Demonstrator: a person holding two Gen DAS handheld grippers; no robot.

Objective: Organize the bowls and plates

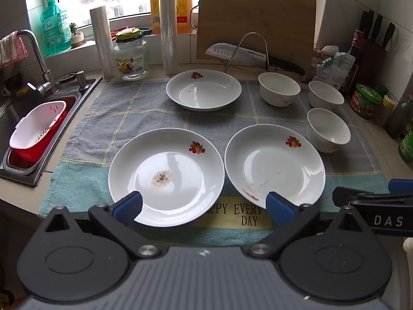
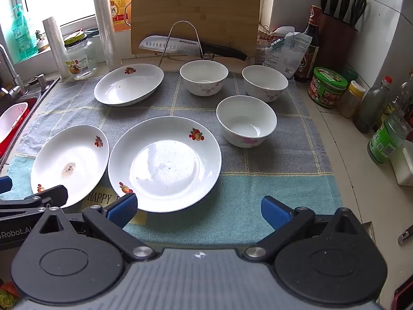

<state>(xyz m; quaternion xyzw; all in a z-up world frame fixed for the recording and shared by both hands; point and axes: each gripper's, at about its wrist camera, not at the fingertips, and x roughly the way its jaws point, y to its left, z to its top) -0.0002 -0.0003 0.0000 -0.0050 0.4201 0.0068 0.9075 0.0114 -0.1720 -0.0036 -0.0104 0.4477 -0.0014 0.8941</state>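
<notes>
Standing by the counter, I saw the stainless steel sink (image 1: 15,108) bounding the workspace on the left, with a white plastic colander (image 1: 38,126) nested in a red basin (image 1: 23,155) inside it. A grey and teal checked cloth mat (image 1: 124,108) covered the counter, its left edge near the sink rim, and bare strips of it stayed open between the dishes.

The left gripper (image 1: 204,206) hung over the mat's near edge, blue pads spread wide and gripping nothing, its left pad over the rim of the near-left white plate with a fruit motif (image 1: 166,175). That shallow plate held a small patch of brownish crumbs at its centre. Just beside it, apart by a narrow gap, lay the near-right white fruit-printed plate (image 1: 275,165), faintly smeared. Behind them, well apart, sat the far white plate with a fruit print (image 1: 204,90), nearly clean.

Further right stood three white ceramic bowls with pink flower prints: the far-left bowl (image 2: 204,81), the far-right bowl (image 2: 264,82) and the nearest bowl (image 2: 246,121), all upright, separate and empty.

The right gripper (image 2: 198,210) hovered above open teal mat in front of the near-right plate, jaws fully apart and empty. A crowd of jars and bottles (image 2: 327,87) closed off the right edge, and a wooden cutting board (image 2: 196,13) leaned against the back wall.
</notes>
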